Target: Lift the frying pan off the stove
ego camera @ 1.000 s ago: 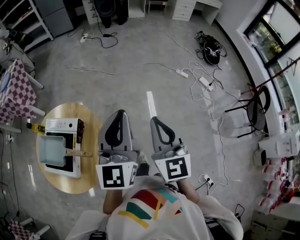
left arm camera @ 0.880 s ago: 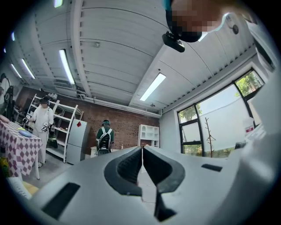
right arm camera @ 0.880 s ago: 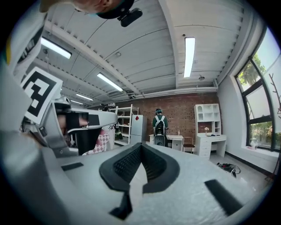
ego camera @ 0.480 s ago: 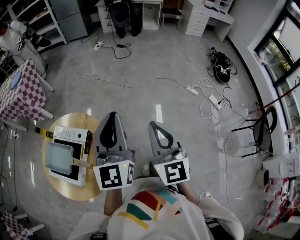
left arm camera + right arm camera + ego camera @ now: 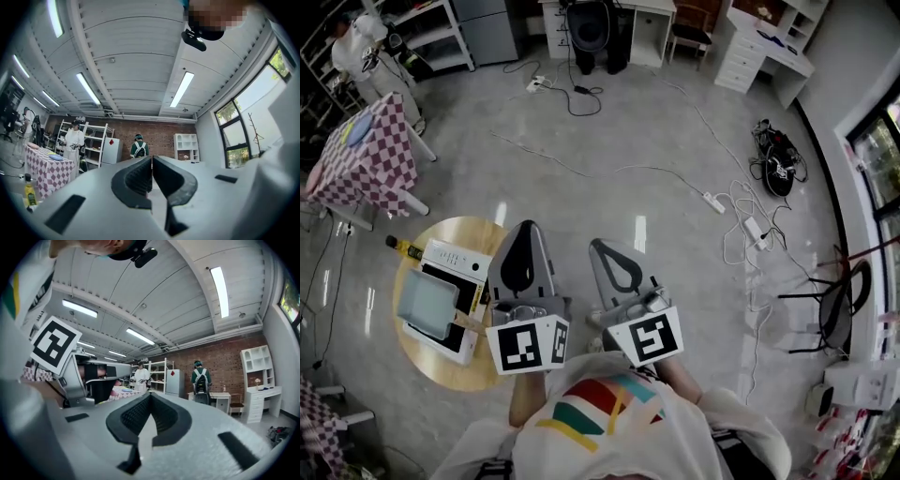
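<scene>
Frying pan (image 5: 423, 303) sits on stove (image 5: 456, 262) atop round wooden table (image 5: 455, 372).

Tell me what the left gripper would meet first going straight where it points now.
Probably nothing near: the shut left gripper aims across open room toward a person with a backpack by the far wall. The frying pan lies off to its left.

shirt (image 5: 609, 441): white, coloured stripes | left gripper (image 5: 528, 228), right gripper (image 5: 598, 246): grey, black pads (image 5: 136, 180), marker cubes (image 5: 530, 345)
</scene>
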`<state>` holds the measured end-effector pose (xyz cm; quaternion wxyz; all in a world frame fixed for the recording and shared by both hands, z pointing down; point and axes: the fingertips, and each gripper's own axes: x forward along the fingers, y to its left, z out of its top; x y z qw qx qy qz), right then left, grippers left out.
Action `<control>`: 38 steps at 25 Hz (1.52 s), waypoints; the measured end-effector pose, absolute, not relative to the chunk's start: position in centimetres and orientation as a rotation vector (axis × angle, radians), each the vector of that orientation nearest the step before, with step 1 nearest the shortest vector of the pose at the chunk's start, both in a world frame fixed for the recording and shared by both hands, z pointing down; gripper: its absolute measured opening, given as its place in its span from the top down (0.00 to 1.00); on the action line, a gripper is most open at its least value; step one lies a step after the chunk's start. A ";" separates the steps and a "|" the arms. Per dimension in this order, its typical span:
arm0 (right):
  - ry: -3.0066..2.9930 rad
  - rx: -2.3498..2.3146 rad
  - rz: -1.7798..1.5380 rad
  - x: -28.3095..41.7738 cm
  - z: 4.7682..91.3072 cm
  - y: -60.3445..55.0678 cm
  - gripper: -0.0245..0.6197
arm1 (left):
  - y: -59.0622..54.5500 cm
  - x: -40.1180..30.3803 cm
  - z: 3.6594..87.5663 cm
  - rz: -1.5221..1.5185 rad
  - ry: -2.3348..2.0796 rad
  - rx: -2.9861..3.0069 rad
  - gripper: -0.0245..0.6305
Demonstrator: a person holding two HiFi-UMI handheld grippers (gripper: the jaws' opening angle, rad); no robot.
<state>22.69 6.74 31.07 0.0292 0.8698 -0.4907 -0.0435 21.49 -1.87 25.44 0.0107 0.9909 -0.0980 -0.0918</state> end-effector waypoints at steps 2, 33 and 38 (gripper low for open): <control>-1.655 2.619 -0.159 22.9 30.3 5.1 0.97 | -3.1 21.5 24.9 -0.303 -0.412 3.092 0.95; -2.578 1.661 -0.349 10.3 28.8 -13.8 0.96 | -15.1 -2.8 26.0 -0.221 -1.975 2.397 0.95; -2.537 1.592 -0.420 9.6 30.1 -13.5 0.96 | -14.1 -4.7 27.5 -0.192 -2.050 2.315 0.95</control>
